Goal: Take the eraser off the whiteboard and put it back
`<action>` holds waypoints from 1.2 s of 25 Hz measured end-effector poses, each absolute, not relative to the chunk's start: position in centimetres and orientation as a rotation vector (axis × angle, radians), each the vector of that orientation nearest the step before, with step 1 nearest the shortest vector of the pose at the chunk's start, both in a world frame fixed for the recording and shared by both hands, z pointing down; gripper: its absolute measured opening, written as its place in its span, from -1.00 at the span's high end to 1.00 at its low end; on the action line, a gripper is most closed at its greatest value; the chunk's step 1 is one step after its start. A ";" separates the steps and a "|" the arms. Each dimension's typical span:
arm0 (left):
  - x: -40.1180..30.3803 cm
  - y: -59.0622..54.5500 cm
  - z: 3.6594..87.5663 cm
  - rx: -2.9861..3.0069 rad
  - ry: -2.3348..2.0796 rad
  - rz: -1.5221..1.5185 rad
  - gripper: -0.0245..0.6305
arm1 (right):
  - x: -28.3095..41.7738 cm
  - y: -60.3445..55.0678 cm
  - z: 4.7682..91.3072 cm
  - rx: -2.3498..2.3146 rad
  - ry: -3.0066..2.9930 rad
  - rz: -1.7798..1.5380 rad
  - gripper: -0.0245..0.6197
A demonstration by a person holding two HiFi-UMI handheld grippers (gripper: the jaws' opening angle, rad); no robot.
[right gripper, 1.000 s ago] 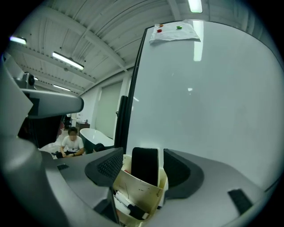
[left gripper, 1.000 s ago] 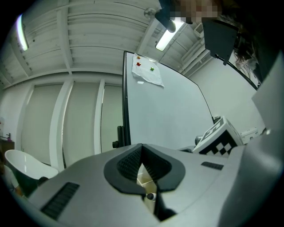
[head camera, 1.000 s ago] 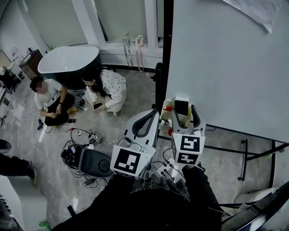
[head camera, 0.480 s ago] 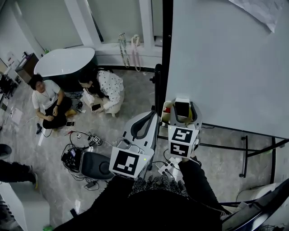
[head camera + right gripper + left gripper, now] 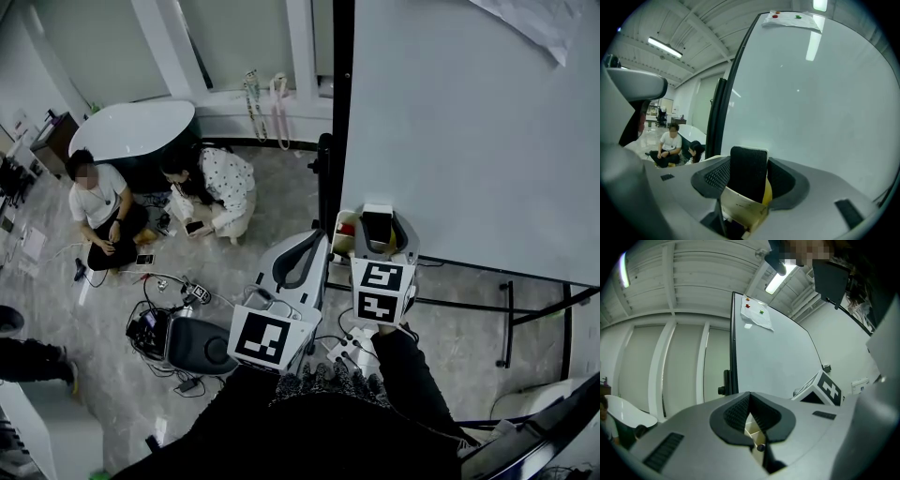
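The eraser (image 5: 378,226), black-faced with a white body, stands against the lower left corner of the whiteboard (image 5: 469,141). My right gripper (image 5: 380,221) straddles it. In the right gripper view the eraser (image 5: 749,176) fills the gap of the right gripper (image 5: 749,165), both pads lying against its sides. Those jaws have just been closing with the eraser between them. My left gripper (image 5: 317,236) hangs to the left of it, off the board, shut with nothing in it. In the left gripper view, the left gripper's (image 5: 749,398) pads meet at the tip.
A small cream box (image 5: 345,228) with something red inside sits just left of the eraser. Two people (image 5: 98,206) (image 5: 220,183) sit on the floor near a white bathtub (image 5: 141,127). Cables and gear (image 5: 169,328) lie below them. The board's stand legs (image 5: 506,319) cross the floor at right.
My right gripper has sunk slightly and edged toward the board around the eraser, its jaws narrowing. The left gripper has stayed where it was.
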State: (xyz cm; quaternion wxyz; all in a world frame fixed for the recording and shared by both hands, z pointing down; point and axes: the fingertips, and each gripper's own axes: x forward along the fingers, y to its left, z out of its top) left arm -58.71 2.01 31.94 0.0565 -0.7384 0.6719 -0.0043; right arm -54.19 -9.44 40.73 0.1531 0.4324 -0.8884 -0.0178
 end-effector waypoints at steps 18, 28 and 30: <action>-55.4 1.0 30.8 -2.248 2.010 0.017 0.91 | -49.8 -7.8 28.9 1.281 -2.840 -0.127 0.16; -52.1 -0.9 29.8 -2.269 1.959 0.049 0.91 | -41.7 -8.7 25.9 1.407 -2.811 -0.125 0.16; -50.9 -1.3 29.5 -2.279 1.919 0.029 0.91 | -40.0 -8.9 25.8 1.426 -2.794 -0.122 0.16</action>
